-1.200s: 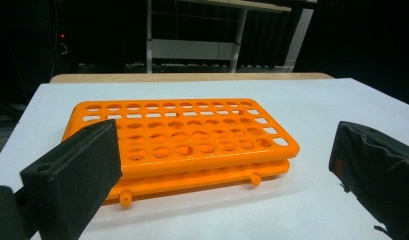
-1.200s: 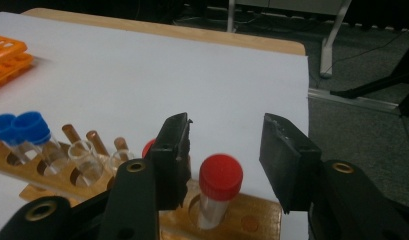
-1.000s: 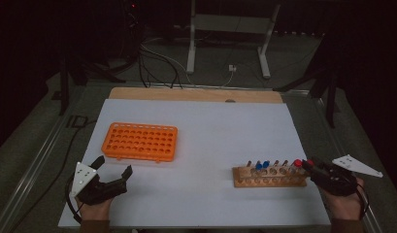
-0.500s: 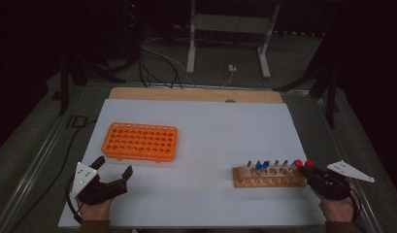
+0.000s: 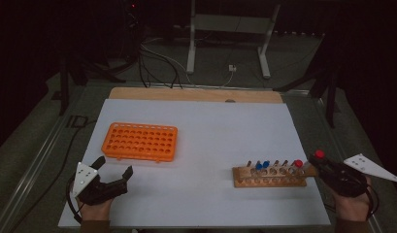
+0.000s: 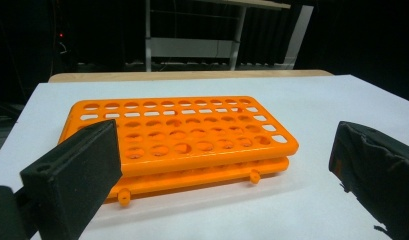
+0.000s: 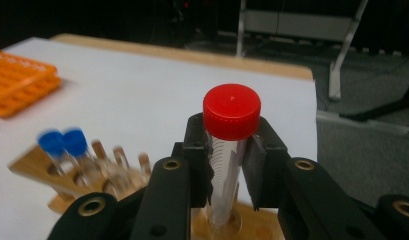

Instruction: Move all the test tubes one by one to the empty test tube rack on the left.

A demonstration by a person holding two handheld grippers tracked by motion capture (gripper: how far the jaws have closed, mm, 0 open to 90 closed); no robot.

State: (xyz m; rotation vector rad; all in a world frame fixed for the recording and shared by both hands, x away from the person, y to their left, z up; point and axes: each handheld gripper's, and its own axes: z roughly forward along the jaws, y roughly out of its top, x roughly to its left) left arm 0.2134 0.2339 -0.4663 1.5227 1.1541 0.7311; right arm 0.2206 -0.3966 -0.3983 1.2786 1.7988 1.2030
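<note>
My right gripper is at the right end of the wooden tube rack, shut on a clear tube with a red cap. In the right gripper view the pads clamp the tube just under its cap. The jaws have just been closing on it. The tube's lower end sits at a hole in the rack. The rack also holds two blue-capped tubes and another red-capped one. My left gripper rests open near the orange rack, with nothing between its jaws.
The orange rack has several empty holes and lies just ahead of the left gripper. The white table top lies between the two racks. A wooden strip runs along the far edge, with cables and a stand beyond.
The right gripper's jaws closed on the red-capped tube at the rack's right end. It then rose and drew slightly right with the tube. The left gripper stayed put.
</note>
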